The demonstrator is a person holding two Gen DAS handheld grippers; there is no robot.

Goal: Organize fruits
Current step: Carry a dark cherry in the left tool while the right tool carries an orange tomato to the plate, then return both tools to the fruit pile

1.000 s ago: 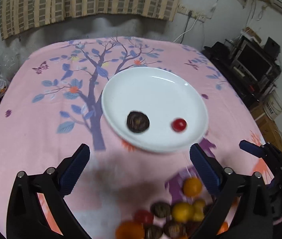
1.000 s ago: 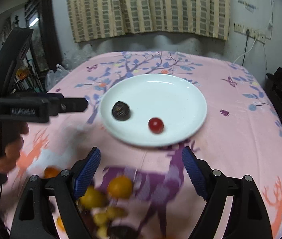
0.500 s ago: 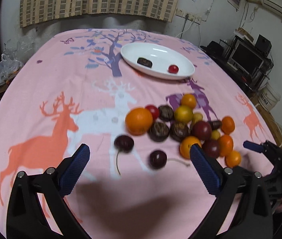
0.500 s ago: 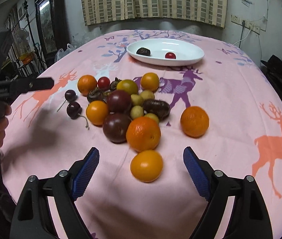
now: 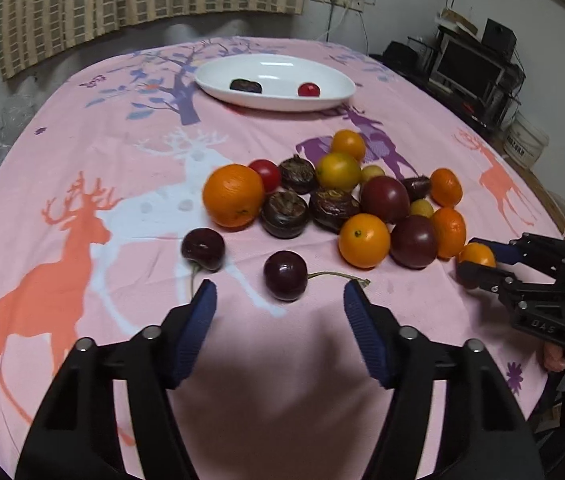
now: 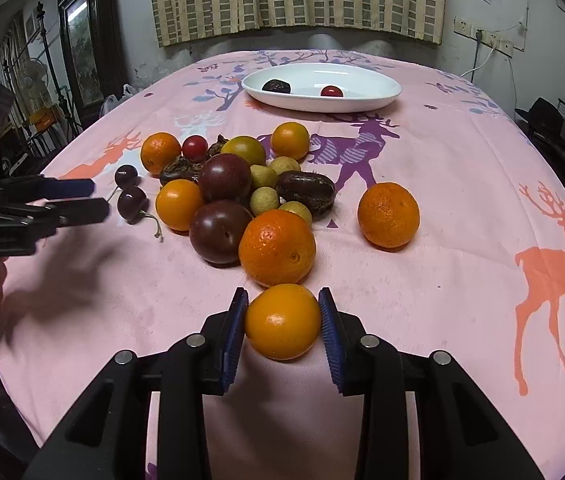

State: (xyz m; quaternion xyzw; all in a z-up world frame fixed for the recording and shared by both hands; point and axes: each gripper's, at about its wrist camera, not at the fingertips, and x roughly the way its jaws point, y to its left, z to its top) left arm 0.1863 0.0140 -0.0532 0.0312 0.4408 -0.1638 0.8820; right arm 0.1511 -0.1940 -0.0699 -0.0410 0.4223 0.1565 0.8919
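A pile of oranges, plums, chestnuts and small yellow fruits (image 6: 238,184) lies on the pink tablecloth. My right gripper (image 6: 283,320) is shut on a small orange (image 6: 282,321) at the pile's near edge; it also shows in the left wrist view (image 5: 476,255). My left gripper (image 5: 278,300) is open, its fingers either side of a dark cherry (image 5: 285,275) just ahead. A second cherry (image 5: 203,249) lies to its left. A white plate (image 5: 334,96) at the far side holds a chestnut (image 5: 245,85) and a red cherry tomato (image 5: 308,89).
The tablecloth carries deer and tree prints. A large orange (image 6: 388,215) lies apart at the pile's right. The table's rounded edge drops off on all sides; shelves and a monitor (image 5: 466,68) stand to the right, curtains behind.
Both grippers pulled back from the plate to the fruit pile and lowered. The right gripper closed on the small orange. The left gripper narrowed and moved up to the cherry.
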